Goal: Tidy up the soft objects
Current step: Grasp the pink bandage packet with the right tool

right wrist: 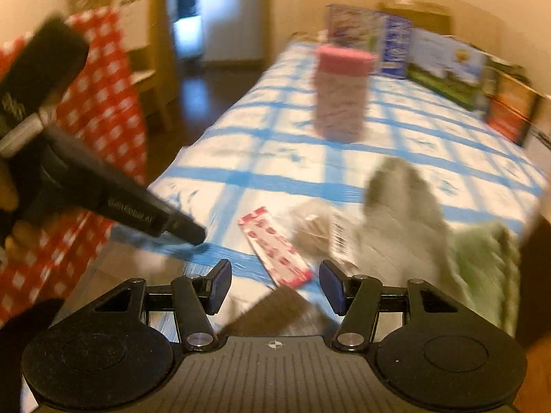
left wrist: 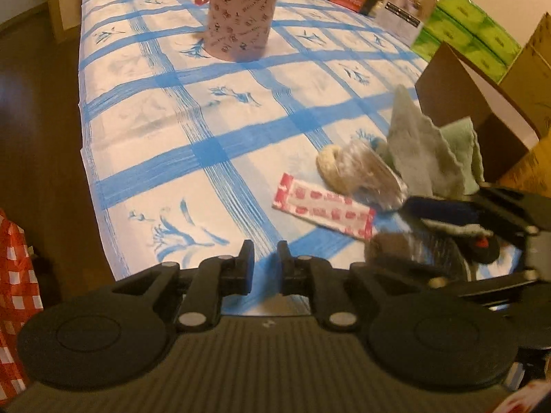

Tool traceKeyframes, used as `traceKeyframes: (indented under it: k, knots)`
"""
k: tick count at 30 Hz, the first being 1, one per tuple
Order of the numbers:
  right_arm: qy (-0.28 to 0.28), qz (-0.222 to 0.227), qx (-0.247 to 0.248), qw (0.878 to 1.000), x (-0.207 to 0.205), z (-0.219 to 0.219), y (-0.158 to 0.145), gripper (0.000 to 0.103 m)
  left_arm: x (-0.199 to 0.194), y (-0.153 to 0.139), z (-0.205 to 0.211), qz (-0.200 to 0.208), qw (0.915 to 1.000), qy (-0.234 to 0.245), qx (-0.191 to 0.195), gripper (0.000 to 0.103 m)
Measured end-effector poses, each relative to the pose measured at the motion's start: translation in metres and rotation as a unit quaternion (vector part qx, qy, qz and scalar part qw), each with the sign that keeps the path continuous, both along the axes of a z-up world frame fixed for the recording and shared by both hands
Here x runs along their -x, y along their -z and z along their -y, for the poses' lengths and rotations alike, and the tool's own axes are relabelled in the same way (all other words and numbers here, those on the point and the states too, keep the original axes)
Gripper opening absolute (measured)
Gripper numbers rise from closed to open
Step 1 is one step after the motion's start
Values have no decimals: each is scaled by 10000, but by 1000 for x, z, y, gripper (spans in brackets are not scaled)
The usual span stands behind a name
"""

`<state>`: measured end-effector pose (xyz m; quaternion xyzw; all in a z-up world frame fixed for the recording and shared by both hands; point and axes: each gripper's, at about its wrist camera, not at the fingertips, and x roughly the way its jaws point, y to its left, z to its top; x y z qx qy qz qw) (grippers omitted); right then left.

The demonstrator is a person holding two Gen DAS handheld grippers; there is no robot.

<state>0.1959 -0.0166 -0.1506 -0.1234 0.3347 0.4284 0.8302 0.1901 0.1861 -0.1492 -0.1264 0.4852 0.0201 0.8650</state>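
Blurring spoils most of the right wrist view, so the pile of soft things shows there only as smears. In the left wrist view the pile is clearer: a grey cloth [left wrist: 418, 144] stands up in a peak, a green cloth [left wrist: 463, 148] is just behind it, and a cream fluffy ring [left wrist: 329, 168] and a clear plastic packet [left wrist: 373, 175] lie on the near side of the grey cloth. A red and white sachet [left wrist: 323, 210] lies flat just in front of the packet. What sits under the right gripper [left wrist: 409, 203] I cannot make out.

The right gripper stands with its jaws wide apart, holding nothing. The left gripper [left wrist: 266, 261] has a narrow gap between its jaws, also holding nothing.

Left of the grey cloth the blue checked tablecloth [left wrist: 172, 110] lies bare up to the pink container [left wrist: 239, 13]. A brown cardboard box [left wrist: 475, 103] stands close on its right.
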Motion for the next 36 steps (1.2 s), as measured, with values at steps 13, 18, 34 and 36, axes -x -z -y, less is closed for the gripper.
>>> traceKeyframes:
  k: [13, 18, 34, 36]
  knots:
    - [-1136, 8, 722, 9909, -46, -60, 45, 46, -15, 8, -10, 97, 9999, -52, 89, 12]
    - [-1304, 83, 842, 9879, -52, -69, 45, 44, -16, 12, -9, 94, 9999, -11, 95, 12]
    - [-1180, 76, 551, 9914, -40, -58, 32, 26, -3, -2, 0, 296, 9995, 144, 37, 14]
    - [-1026, 28, 401, 9939, -35, -50, 24, 26, 0, -6, 4, 349, 9992, 202, 52, 14]
